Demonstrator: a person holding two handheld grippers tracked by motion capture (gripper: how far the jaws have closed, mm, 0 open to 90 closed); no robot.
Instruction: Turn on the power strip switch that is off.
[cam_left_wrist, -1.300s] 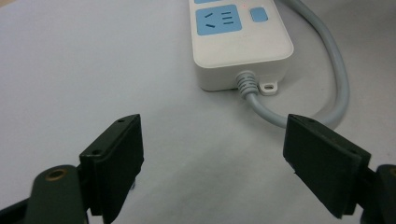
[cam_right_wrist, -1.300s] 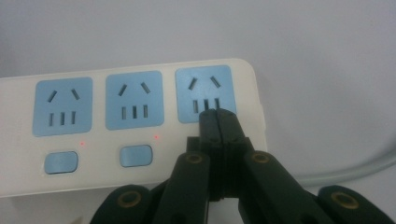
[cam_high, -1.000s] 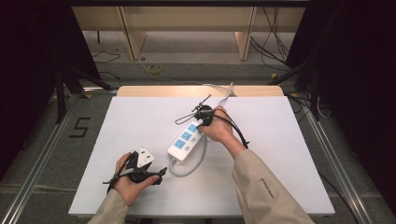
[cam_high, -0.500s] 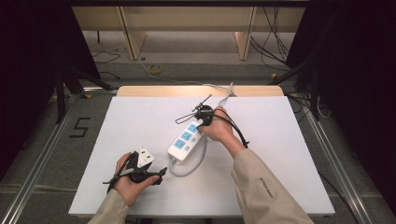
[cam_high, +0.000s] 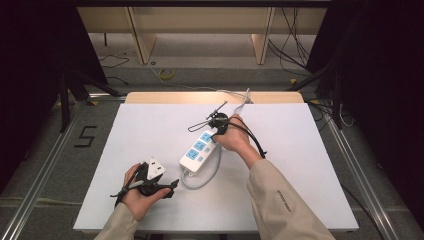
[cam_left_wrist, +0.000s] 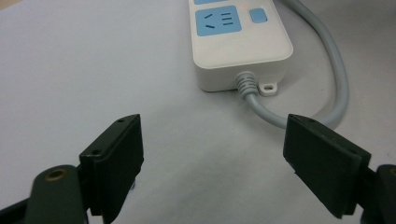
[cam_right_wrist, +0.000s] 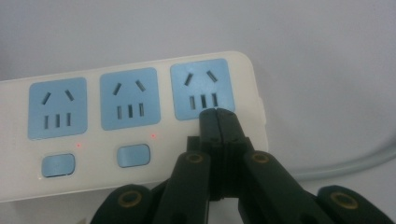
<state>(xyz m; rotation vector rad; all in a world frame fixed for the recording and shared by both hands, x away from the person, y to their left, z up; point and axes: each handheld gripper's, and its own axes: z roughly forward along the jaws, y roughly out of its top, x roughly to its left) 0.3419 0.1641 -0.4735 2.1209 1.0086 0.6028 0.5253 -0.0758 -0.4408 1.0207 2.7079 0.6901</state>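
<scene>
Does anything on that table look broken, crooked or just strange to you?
Nothing looks damaged or spilled. The white power strip lies diagonally across the table, its grey cable looping loosely beside it. The right gripper, jaws shut, sits over the third switch spot. The left gripper is open and empty.

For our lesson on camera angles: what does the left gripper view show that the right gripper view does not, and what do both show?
Left gripper view: open left claw, the power strip's cord end, where the grey cable leaves it. Right gripper view: shut right claw pressing down beside the end socket, where that socket's switch would be, plus three sockets and two red lights. Both: the white strip with blue sockets on a white table.
</scene>
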